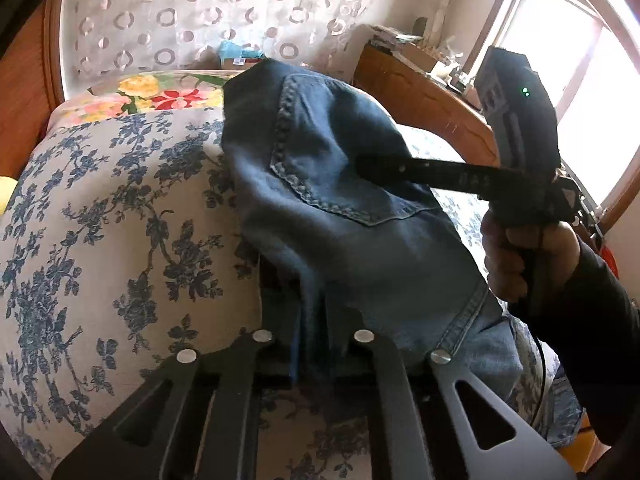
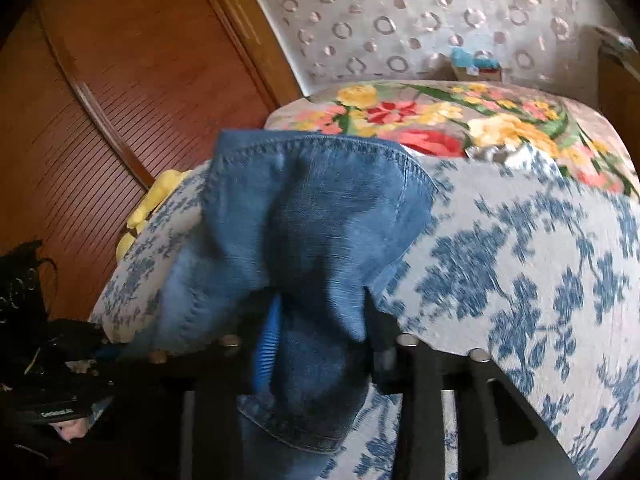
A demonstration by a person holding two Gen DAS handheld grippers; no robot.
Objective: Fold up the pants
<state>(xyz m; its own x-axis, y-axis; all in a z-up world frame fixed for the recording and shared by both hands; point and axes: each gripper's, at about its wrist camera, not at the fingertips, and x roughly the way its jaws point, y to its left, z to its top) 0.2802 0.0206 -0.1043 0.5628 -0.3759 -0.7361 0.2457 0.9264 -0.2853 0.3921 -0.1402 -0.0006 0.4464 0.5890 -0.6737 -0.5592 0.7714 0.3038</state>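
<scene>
Blue denim pants (image 1: 340, 200) are held up over a bed with a blue floral sheet (image 1: 100, 240). In the left wrist view my left gripper (image 1: 312, 336) is shut on a bunched fold of the denim, back pocket facing me. My right gripper (image 1: 364, 166) shows there too, held by a hand at the right, its fingers pressed on the fabric near the pocket. In the right wrist view the right gripper (image 2: 316, 320) is shut on a thick fold of the pants (image 2: 320, 208), whose stitched hem hangs over the sheet (image 2: 520, 260).
A bright flowered blanket (image 1: 160, 96) lies at the head of the bed by a circle-patterned curtain (image 1: 200, 12). A wooden headboard with clutter (image 1: 420, 88) and a window (image 1: 580, 80) are at the right. A wooden wardrobe door (image 2: 120, 100) and a yellow item (image 2: 152, 208) are left.
</scene>
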